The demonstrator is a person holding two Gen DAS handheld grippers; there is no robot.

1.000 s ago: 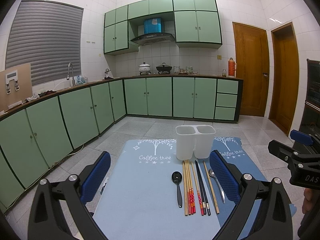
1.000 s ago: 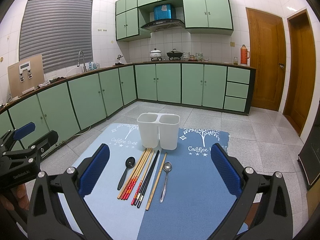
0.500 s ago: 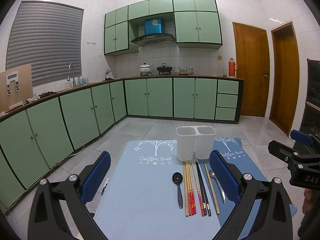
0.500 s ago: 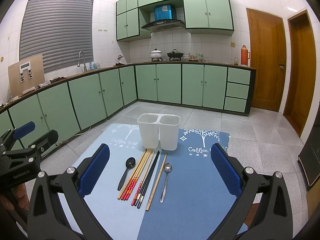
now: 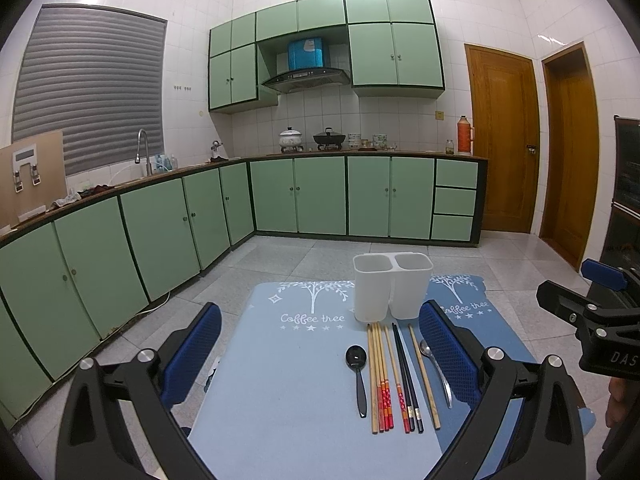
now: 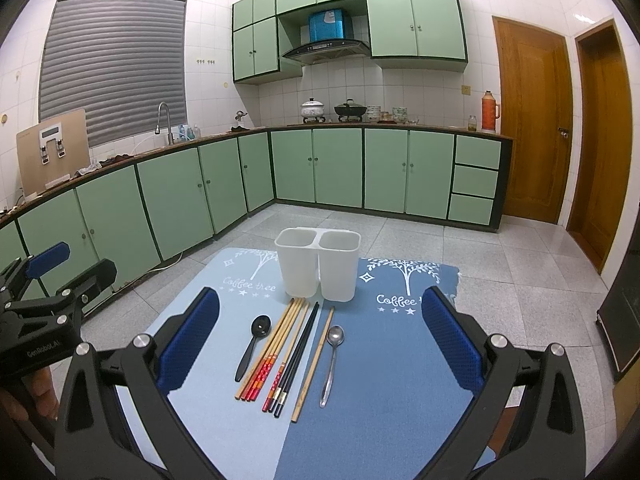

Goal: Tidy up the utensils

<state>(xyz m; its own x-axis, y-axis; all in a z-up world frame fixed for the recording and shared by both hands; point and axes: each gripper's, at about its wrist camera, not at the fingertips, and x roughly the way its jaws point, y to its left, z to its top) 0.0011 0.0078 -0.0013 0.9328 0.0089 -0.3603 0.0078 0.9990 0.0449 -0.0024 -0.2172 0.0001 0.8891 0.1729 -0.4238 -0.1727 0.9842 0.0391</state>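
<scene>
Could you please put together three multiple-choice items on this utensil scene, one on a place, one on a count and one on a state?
1. Where does the black spoon lie?
A. left of the chopsticks
B. inside the white holder
C. right of the metal spoon

2. How many spoons lie on the mat?
A. one
B. two
C. four

3. What state is the right gripper in?
A. shut on a spoon
B. shut on chopsticks
C. open, holding nothing

Answers:
1 A: in the right wrist view it is the leftmost utensil in the row.
2 B: one black, one metal.
3 C: its blue pads stand wide apart, above the utensils.
</scene>
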